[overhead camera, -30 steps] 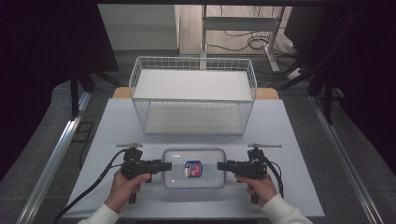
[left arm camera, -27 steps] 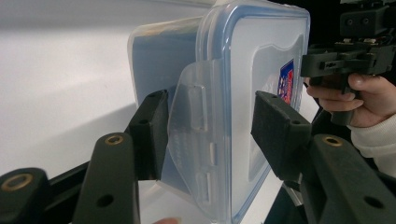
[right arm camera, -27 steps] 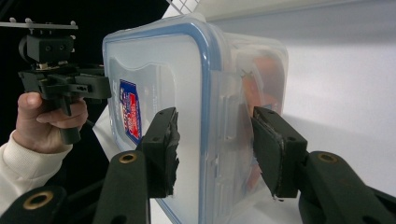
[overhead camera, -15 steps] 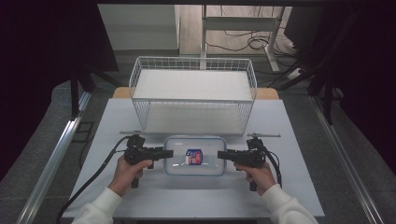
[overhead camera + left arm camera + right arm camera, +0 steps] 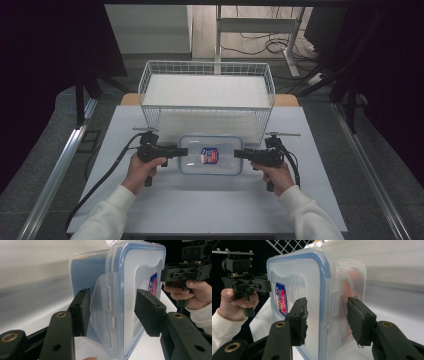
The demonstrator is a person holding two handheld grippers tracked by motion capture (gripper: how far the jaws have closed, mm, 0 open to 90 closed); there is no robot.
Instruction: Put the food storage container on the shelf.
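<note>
Between both hands, the lidded box (image 5: 211,154) has travelled nearer the wire basket (image 5: 207,95), left gripper (image 5: 181,150) and right gripper (image 5: 240,153) clamped on its ends.

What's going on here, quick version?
A person holds a clear lidded container between two handheld tools: the left claw clamps its left end and the right claw its right end. It sits over the white table, just in front of the wire basket.
</note>
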